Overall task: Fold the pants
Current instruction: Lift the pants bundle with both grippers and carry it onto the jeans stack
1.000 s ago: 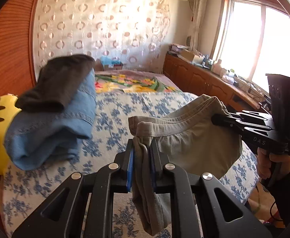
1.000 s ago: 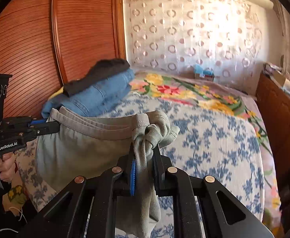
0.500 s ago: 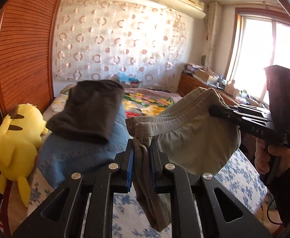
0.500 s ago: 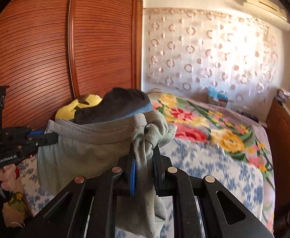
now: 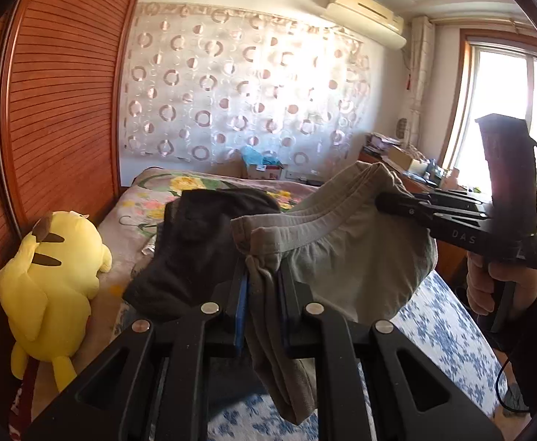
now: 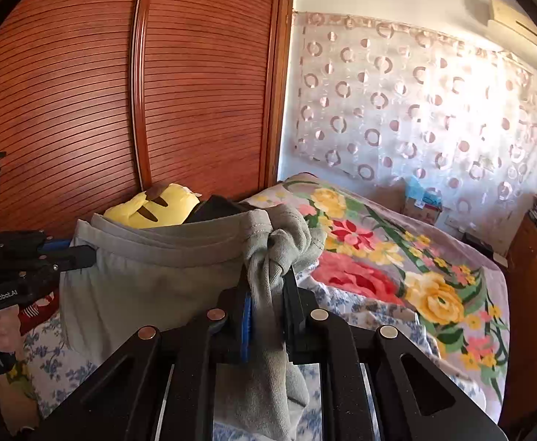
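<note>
Carrying the grey pants (image 5: 360, 257) up and across the bed (image 5: 441, 330), you now have them hanging in the air between both tools, clear of the blue-flowered cover. Your left gripper (image 5: 263, 308) has its fingers clamped on one bunched end of the waistband; your right gripper (image 6: 266, 312) is pinched on the other end, the fabric knotted up above it. A second ago the folded stack sat well off to the side; now its dark top garment (image 5: 202, 242) lies just behind the pants, and the yellow plush toy (image 5: 55, 279) has come into view. I judge you are delivering folded pants to that stack, so the folding itself looks done.
</note>
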The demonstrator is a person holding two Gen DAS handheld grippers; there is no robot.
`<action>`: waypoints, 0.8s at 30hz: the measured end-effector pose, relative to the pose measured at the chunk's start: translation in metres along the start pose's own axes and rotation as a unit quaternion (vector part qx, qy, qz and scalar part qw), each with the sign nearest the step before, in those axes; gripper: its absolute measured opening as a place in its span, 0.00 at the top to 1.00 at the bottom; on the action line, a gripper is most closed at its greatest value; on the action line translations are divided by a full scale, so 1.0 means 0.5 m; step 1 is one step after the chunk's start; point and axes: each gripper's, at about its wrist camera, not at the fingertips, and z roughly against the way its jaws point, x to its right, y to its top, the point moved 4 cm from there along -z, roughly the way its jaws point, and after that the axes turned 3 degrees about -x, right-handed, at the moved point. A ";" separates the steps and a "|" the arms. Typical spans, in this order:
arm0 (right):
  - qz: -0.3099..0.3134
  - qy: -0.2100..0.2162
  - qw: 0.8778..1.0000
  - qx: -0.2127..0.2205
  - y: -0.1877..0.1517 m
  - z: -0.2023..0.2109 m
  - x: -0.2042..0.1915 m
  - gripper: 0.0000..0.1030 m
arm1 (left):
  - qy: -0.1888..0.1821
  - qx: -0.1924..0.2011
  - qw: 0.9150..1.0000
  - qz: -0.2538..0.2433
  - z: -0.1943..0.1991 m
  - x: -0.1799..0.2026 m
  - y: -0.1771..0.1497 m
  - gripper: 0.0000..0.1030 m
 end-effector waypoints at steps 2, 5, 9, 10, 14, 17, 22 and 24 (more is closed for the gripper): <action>0.011 -0.001 1.000 -0.004 0.018 -0.025 0.005 0.87 | 0.004 0.004 1.000 0.006 -0.006 -0.009 0.005 0.85; 0.028 0.002 1.000 -0.010 0.042 -0.054 0.010 0.87 | 0.006 0.007 1.000 0.019 -0.013 -0.023 0.003 0.85; 0.049 0.006 0.999 -0.016 0.072 -0.090 0.011 0.87 | 0.010 0.006 0.999 0.035 -0.025 -0.042 -0.001 0.85; 0.057 0.008 0.998 -0.016 0.080 -0.097 0.010 0.87 | 0.012 0.006 0.999 0.039 -0.027 -0.050 -0.001 0.85; 0.092 0.022 0.995 -0.022 0.112 -0.155 0.001 0.87 | 0.023 0.001 0.998 0.059 -0.035 -0.082 -0.011 0.85; 0.113 0.033 0.992 -0.036 0.132 -0.208 -0.010 0.87 | 0.034 -0.007 0.997 0.070 -0.046 -0.104 -0.019 0.85; 0.126 0.054 0.989 -0.062 0.157 -0.291 -0.024 0.87 | 0.040 -0.020 0.995 0.087 -0.060 -0.139 -0.039 0.85; 0.123 0.064 0.988 -0.065 0.164 -0.310 -0.026 0.85 | 0.040 -0.024 0.994 0.095 -0.064 -0.148 -0.046 0.85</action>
